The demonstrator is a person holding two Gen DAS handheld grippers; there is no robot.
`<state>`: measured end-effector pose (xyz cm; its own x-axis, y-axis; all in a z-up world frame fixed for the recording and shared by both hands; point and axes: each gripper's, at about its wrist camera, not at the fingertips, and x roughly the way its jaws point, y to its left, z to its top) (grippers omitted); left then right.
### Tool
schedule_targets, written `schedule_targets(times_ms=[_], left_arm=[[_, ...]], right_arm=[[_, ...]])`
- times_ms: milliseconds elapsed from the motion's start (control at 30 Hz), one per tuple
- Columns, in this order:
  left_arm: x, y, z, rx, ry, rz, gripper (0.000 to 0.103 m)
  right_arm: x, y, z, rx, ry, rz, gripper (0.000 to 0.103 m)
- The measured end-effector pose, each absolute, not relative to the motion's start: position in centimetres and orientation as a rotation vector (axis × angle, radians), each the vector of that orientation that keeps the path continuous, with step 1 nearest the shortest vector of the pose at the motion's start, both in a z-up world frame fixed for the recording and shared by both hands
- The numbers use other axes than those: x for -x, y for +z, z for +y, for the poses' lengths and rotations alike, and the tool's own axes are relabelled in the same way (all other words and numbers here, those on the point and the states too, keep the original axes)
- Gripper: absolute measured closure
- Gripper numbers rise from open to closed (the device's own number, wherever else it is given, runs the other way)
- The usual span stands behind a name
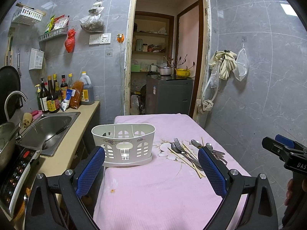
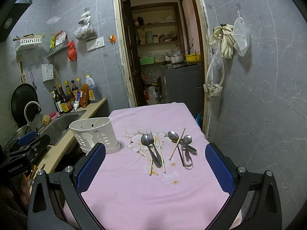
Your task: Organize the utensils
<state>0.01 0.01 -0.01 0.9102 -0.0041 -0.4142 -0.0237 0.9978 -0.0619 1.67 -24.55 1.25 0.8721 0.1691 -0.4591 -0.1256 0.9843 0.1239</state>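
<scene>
Right wrist view shows nothing picked up yet: the right tool (image 2: pixel 155 157) hangs spread and empty over the pink-clothed surface (image 2: pixel 145 195), and the left tool (image 1: pixel 151 161) is spread too, facing the white caddy (image 1: pixel 123 143). Forks, spoons and chopsticks (image 2: pixel 165 147) lie loose beside the caddy, long axes mostly running away from me, heads far. Next, I'd guess, comes pinching one handle.

Left claw's right finger (image 1: pixel 211 170) hides part of the utensil pile (image 1: pixel 184 149). Holder (image 2: pixel 96 134) compartments' contents can't be seen. Bottle labels (image 1: pixel 51 103) unreadable.
</scene>
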Motion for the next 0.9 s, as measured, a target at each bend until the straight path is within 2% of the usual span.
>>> schedule_targets(times_ms=[900], left_arm=[[0.02, 0.02, -0.04, 0.067, 0.008, 0.431, 0.005]], right_arm=[[-1.58, 1.41, -24.25, -0.093, 0.149, 0.494, 0.001]])
